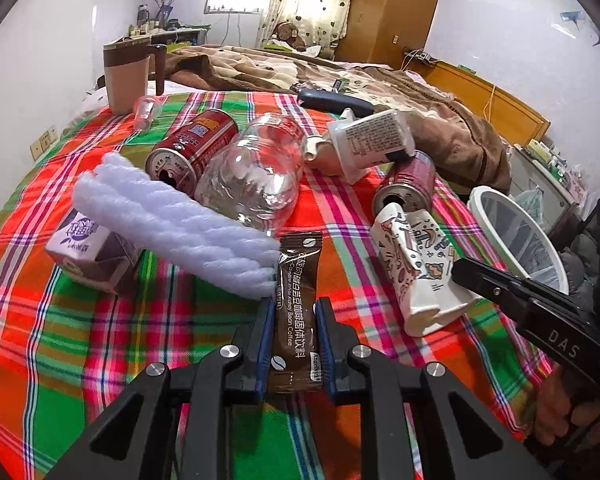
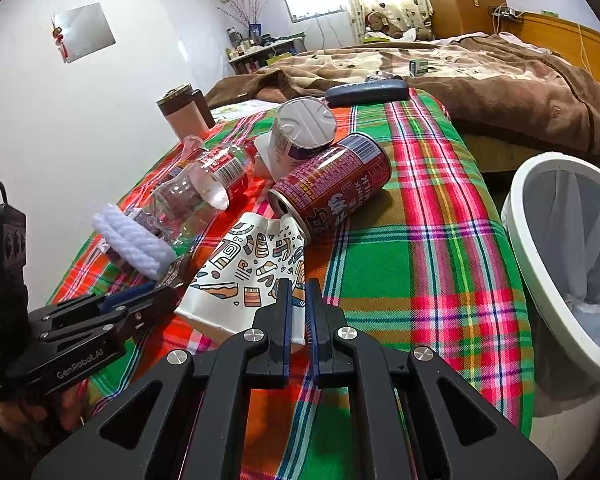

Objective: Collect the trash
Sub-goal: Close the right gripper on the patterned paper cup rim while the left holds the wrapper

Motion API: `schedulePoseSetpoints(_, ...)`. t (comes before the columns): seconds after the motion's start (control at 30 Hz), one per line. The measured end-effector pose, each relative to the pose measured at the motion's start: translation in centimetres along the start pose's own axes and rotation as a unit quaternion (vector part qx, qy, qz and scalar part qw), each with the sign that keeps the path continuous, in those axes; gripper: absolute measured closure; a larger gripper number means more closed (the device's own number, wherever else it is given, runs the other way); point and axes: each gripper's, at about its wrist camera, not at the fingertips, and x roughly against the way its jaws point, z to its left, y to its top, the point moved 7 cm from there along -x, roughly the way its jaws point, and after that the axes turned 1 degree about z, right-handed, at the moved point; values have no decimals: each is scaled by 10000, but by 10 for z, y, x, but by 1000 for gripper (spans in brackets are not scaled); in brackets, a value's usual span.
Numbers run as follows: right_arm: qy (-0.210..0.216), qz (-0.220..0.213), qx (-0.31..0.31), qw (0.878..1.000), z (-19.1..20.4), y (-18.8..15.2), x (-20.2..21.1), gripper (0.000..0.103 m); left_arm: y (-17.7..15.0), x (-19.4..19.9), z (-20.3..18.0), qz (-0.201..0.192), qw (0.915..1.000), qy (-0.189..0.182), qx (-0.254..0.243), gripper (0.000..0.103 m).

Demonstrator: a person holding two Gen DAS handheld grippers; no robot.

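My left gripper [image 1: 296, 308] is shut on a brown coffee sachet [image 1: 298, 280] that lies on the plaid cloth [image 1: 100, 344]. My right gripper [image 2: 296, 290] is shut on the edge of a crushed white patterned paper cup [image 2: 240, 280]; that cup also shows in the left wrist view [image 1: 416, 272]. Around them lie two red cans [image 1: 192, 148] [image 2: 332, 184], a clear plastic bottle [image 1: 256, 172], a white milk cup [image 1: 368, 140], white foam wrap [image 1: 172, 220] and a small purple carton [image 1: 88, 252]. The white trash bin [image 2: 564, 264] stands beside the bed on the right.
A brown lidded jug [image 1: 126, 76] stands at the cloth's far left. A dark case [image 1: 332, 100] and a brown blanket [image 1: 440, 128] lie behind the trash. A wooden headboard [image 1: 492, 104] and wardrobe [image 1: 388, 8] are farther back. The wall is close on the left.
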Motion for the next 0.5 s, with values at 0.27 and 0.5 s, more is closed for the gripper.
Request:
schedulePoseSetpoints(0.27, 87, -105, -96, 9999, -6, -3, 13, 97, -9, 13, -11, -71, 9998, -166, 44, 82)
schedulePoseSetpoints(0.5, 120, -232, -147, 9996, -12, -2, 26, 98, -11, 25, -22, -183, 9994, -277, 35, 82)
